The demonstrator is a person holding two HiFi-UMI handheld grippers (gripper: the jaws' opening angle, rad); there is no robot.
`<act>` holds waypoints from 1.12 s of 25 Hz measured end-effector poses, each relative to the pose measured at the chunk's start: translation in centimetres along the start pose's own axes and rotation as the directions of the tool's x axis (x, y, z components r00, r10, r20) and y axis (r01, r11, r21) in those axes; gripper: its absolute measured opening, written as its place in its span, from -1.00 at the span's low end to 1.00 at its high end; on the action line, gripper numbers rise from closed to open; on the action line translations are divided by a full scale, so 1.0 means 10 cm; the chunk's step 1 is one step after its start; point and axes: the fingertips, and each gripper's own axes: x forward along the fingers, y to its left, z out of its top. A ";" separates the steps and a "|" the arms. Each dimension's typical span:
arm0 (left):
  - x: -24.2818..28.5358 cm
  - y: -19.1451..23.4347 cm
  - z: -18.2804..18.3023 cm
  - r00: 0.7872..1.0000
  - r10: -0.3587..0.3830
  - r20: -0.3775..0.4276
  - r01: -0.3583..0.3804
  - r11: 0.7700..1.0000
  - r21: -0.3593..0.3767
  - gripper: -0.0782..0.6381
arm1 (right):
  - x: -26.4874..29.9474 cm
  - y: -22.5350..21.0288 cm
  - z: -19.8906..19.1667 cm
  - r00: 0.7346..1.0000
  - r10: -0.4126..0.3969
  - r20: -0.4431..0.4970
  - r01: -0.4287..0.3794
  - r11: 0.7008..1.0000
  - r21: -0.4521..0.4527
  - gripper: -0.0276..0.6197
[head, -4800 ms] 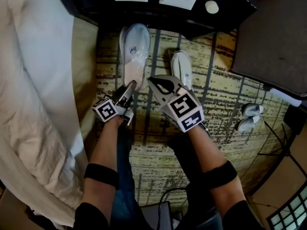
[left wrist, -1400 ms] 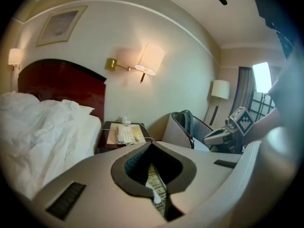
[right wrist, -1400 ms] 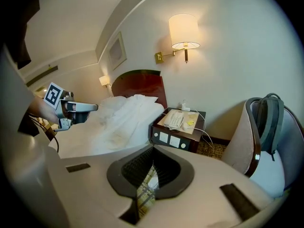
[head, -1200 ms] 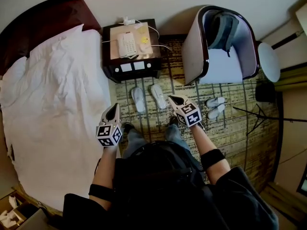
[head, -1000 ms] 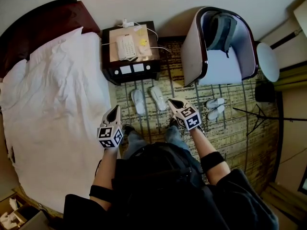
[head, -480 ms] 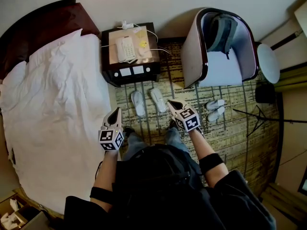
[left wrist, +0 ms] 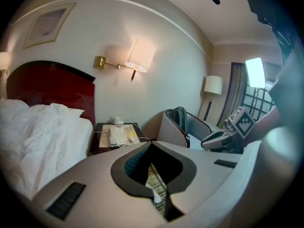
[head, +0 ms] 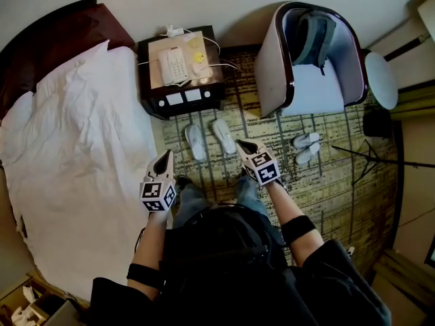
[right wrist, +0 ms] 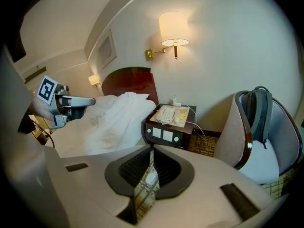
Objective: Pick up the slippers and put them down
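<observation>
The pair of flat white cloth slippers lies on the patterned yellow-and-dark carpet (head: 326, 182), side by side, just in front of the dark wooden nightstand (head: 180, 99). The left-hand slipper (head: 197, 142) and the right-hand slipper (head: 223, 136) both have their long axes running from the person toward the nightstand, leaning a little toward the bed at the far end. From up here I cannot tell which end is toe or heel.

The right gripper (head: 240, 143) is the nearer one. In the head view its tip shows just beside the near end of the right-hand slipper, pointing forward and down along that slipper's length. Its jaws have just been cracking apart, and only a thin strip of carpet shows between them, with nothing held. The left gripper (head: 166, 157) is off to the bed side of the left-hand slipper, a little apart from it, with its jaws together and empty.

Both gripper views look over the nightstand top, so I judge both grippers to be well above the floor. Any grasp would need a drop straight down, with the jaws wider.

A second white pair (head: 304, 148) lies farther right, by the grey armchair (head: 309, 80).
</observation>
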 end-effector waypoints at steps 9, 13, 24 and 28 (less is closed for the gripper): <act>0.33 -0.16 -0.21 0.990 -0.111 -0.089 0.119 0.988 0.099 -0.78 | 0.48 -0.10 -0.64 0.990 -0.016 -0.139 0.023 0.998 0.050 0.15; 0.50 -0.19 -0.44 0.976 -0.165 -0.141 0.185 0.972 0.143 -0.79 | 0.79 -0.09 -1.02 0.978 -0.028 -0.205 0.050 0.994 0.100 0.36; 1.46 -0.20 -1.69 0.943 -0.242 -0.227 0.278 0.949 0.146 -0.78 | 1.90 -0.47 -2.27 0.934 -0.077 -0.349 0.154 0.968 0.200 0.69; 2.03 -0.10 -2.30 0.947 -0.218 -0.235 0.255 0.957 0.139 -0.78 | 2.50 -0.75 -2.82 0.919 -0.076 -0.388 0.161 0.968 0.190 0.77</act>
